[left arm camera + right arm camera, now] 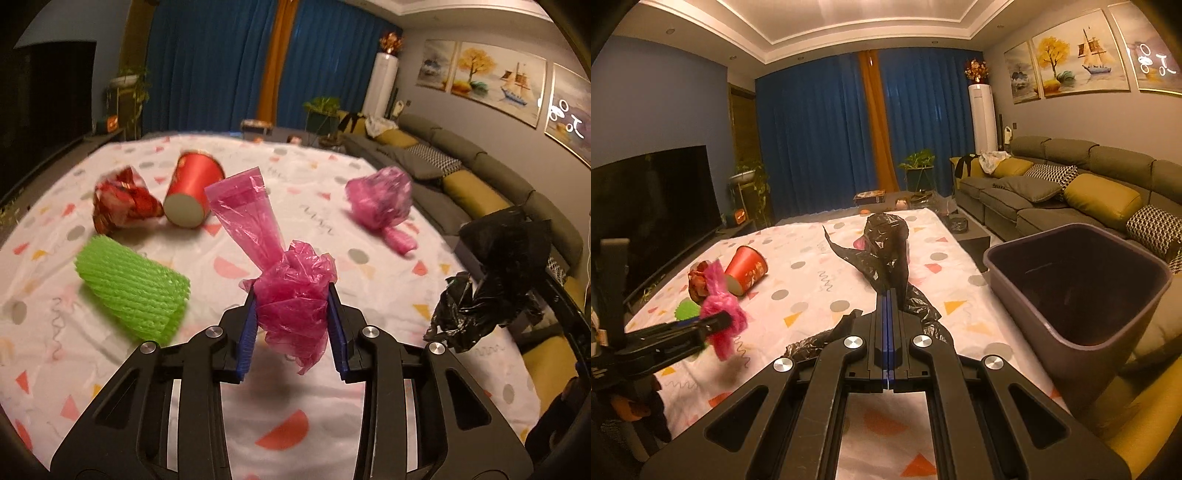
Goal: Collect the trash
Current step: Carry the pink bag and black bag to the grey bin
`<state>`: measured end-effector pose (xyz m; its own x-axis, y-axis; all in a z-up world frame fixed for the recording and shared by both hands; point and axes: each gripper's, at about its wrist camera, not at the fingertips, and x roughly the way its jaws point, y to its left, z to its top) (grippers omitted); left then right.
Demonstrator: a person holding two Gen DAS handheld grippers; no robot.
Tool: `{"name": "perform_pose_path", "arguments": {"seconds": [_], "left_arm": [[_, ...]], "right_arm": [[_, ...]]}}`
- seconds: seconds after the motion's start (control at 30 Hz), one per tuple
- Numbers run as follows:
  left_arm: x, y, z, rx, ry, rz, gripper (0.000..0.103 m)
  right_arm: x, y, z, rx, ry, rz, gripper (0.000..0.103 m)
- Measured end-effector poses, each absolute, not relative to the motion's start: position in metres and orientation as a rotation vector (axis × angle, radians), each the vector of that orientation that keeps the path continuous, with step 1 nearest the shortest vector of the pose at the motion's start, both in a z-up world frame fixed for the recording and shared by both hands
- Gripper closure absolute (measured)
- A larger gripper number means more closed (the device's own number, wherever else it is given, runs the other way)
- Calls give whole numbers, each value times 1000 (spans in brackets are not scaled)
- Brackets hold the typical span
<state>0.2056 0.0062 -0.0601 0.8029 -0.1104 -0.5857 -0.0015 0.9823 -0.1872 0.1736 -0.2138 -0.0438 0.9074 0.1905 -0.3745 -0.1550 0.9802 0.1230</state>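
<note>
Pink plastic bag pinched between left fingers.

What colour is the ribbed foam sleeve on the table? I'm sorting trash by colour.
Bright green: the foam sleeve shows best in the left wrist view.

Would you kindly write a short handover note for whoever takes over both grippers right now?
Left gripper: shut on a crumpled pink plastic bag, lifted off the table.
Right gripper: shut on a black plastic bag, held up beside the bin.
The bin stands at the table's right edge; nothing can be made out in it.
Done: two pieces picked up, neither dropped in yet.
Left on the tablecloth: a green foam net, a red paper cup on its side, a red crumpled wrapper and a second pink bag.
</note>
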Motion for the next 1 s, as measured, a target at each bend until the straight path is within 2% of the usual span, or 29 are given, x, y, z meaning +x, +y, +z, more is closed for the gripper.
{"name": "perform_pose_path", "arguments": {"seconds": [0.53,1.0], "left_arm": [[180,-25,-33,-146,567,-113,70],[188,-78,-19,-91,535,-214,70]], "right_arm": [[148,-245,-29,96,346,127,102],[146,-270,-23,90,316,64,102]]}}
